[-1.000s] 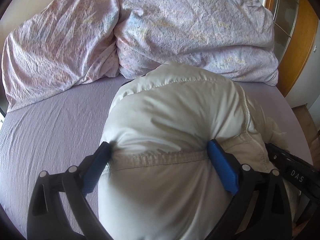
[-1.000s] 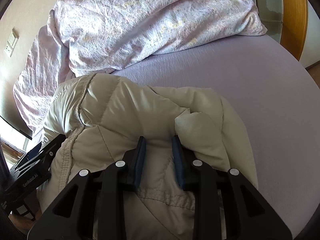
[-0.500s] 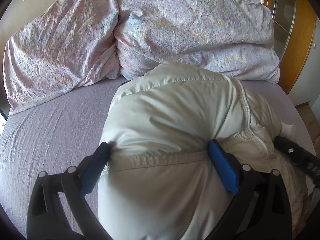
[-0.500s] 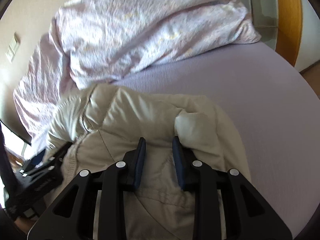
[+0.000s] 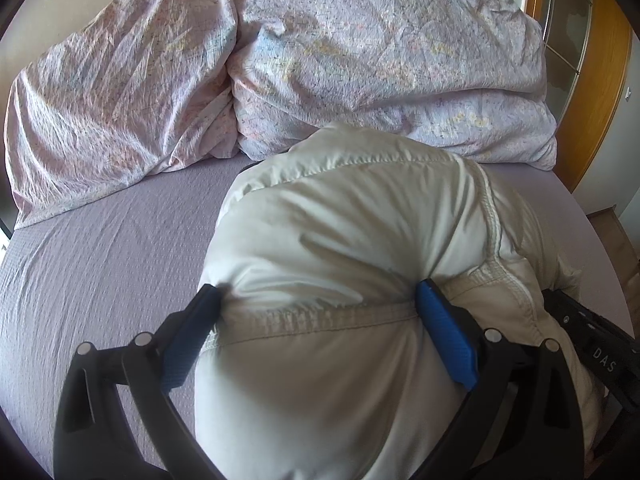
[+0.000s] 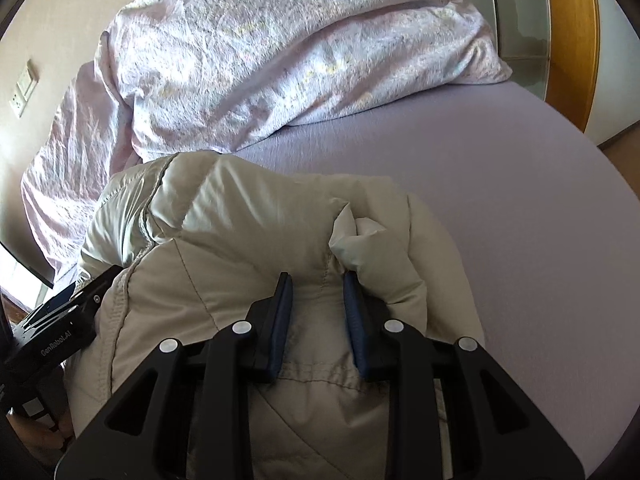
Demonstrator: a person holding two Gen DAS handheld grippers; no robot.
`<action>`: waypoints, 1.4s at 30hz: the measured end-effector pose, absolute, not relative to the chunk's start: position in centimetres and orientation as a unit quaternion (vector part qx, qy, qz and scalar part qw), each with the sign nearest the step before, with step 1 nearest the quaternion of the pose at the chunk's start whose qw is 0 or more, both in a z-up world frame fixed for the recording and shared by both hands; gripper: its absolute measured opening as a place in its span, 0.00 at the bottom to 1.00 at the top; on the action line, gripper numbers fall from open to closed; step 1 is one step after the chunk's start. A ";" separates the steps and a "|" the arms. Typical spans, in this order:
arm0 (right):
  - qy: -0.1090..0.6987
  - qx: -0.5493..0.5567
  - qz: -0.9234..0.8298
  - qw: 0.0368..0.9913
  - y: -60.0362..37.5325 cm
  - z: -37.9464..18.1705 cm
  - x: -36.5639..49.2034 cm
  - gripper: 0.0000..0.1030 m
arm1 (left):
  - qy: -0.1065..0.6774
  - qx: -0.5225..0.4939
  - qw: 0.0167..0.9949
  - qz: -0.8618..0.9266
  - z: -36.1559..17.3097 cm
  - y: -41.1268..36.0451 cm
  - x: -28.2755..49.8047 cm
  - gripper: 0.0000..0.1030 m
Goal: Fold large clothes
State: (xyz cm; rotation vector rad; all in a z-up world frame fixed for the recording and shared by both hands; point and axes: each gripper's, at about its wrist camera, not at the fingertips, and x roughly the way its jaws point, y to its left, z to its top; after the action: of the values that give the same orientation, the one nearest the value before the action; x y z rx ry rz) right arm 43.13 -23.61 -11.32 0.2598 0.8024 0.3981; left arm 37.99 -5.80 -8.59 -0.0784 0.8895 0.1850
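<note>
Cream puffer jacket bunched on lilac bed sheet, just in front of floral pillows. Left claw spread wide, jaws pressing a thick fold of jacket w/ stitched seam. Right claw narrowed, pinching jacket fabric btw blue pads.
</note>
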 end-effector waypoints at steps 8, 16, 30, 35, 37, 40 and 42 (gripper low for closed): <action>0.392 0.115 0.190 0.893 -23.1 -11.5 43.3 0.26 | 0.429 -0.038 0.898 0.089 -8.6 -5.8 38.0 0.95; 0.391 0.115 0.191 0.893 -22.9 -11.7 43.4 0.26 | 0.429 -0.037 0.898 0.089 -8.6 -5.8 38.0 0.95; 0.390 0.119 0.191 0.893 -23.1 -11.7 43.2 0.26 | 0.424 -0.037 0.901 0.090 -8.7 -5.9 37.9 0.95; 0.389 0.117 0.189 0.894 -23.0 -11.7 43.2 0.26 | 0.420 -0.038 0.902 0.091 -8.7 -5.9 38.0 0.95; 0.389 0.117 0.188 0.894 -23.0 -11.7 43.2 0.26 | 0.418 -0.039 0.903 0.092 -8.7 -6.0 37.9 0.95; 0.388 0.117 0.189 0.894 -23.1 -11.7 43.2 0.26 | 0.416 -0.041 0.904 0.092 -8.8 -6.0 37.9 0.95; 0.389 0.116 0.188 0.894 -23.0 -11.7 43.1 0.26 | 0.412 -0.044 0.905 0.092 -9.0 -5.9 38.0 0.96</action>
State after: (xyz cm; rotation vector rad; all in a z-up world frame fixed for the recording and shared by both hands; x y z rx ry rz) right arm 43.14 -22.99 -11.72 0.2405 0.8064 0.3889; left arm 38.00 -5.94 -8.99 -0.0904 0.8517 0.1900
